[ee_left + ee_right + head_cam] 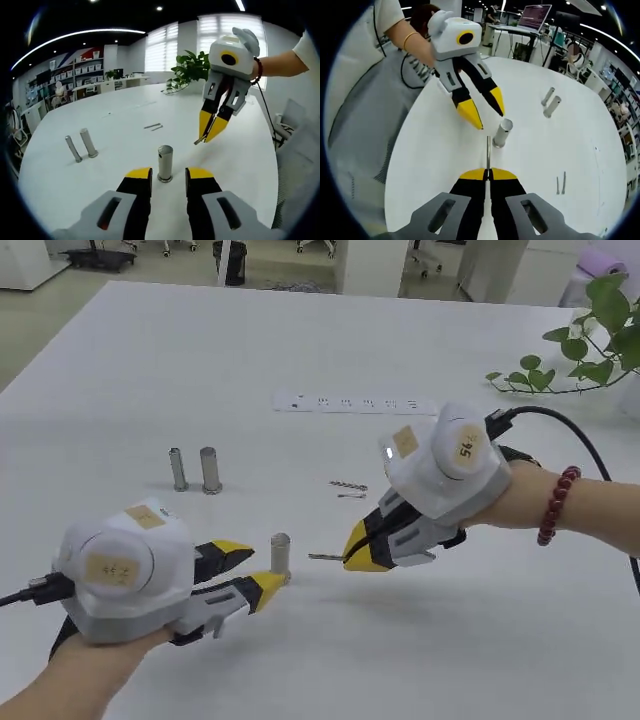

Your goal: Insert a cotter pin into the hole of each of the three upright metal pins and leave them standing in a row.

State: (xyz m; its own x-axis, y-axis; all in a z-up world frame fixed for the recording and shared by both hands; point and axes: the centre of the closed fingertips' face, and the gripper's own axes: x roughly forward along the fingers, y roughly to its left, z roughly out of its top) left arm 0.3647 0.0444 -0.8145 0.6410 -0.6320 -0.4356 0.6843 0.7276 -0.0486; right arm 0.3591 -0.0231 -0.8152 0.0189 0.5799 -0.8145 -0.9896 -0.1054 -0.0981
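My left tongs (262,566) stand moderately wide and grip nothing. Their yellow tips flank the near metal pin (280,552), a short, dull grey cylinder with a small flared foot that stands upright on the smooth white counter (150,360). I cannot tell whether a tip touches it. My right tongs (352,558) are pinched tight on a thin, bright wire cotter pin (325,557). It sticks out level towards that near pin, and its free end is just short of the pin's side.

Behind the near pin and to its left stand two more upright grey pins close together, a slim one (178,468) and a stouter one (209,470). Behind it to the right, two spare cotter pins (348,484) lie flat side by side. Farther back lies a flat white power strip (358,402). A leafy green plant (590,340) stands at the counter's far right edge.

The left gripper view looks straight at the near pin (165,162) in the gap ahead of my open tongs (168,176). The right tongs (210,134) come down from above it with the wire (199,141) at their tip. The right gripper view sights along the cotter pin (488,150), straight as a needle from my closed tongs (487,174), to the near pin's open hollow top (502,132). That hollow top is not visible from my head.
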